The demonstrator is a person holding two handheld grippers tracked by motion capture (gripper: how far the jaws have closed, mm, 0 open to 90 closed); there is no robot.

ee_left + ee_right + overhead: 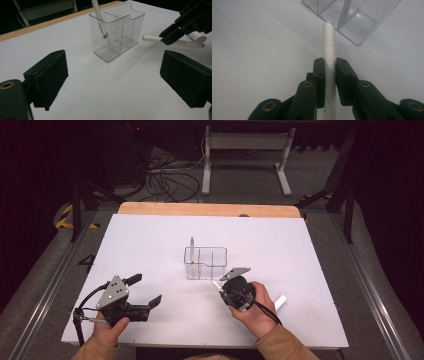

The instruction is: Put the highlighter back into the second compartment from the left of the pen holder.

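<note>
White pen point(329, 47) clamped in right gripper point(330, 75), levelled toward clear organizer point(352, 17); left gripper point(112, 75) wide.

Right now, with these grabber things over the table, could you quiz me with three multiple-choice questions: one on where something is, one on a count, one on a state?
1. Where does the pen already put away stand?
A. In an end compartment of the clear organizer
B. Flat on the white board
C. In the left gripper

2. How many compartments does the clear organizer have?
A. One
B. Three
C. Six

3. How do the left gripper's jaws stand?
A. Shut on a pen
B. Shut on nothing
C. Wide open, nothing between them

Answers:
1. A: the pen leans in an end compartment of the clear organizer.
2. B: two dividers split it in three.
3. C: the left gripper shows bare table between its pads, while the right gripper is clamped on a white marker.
</note>
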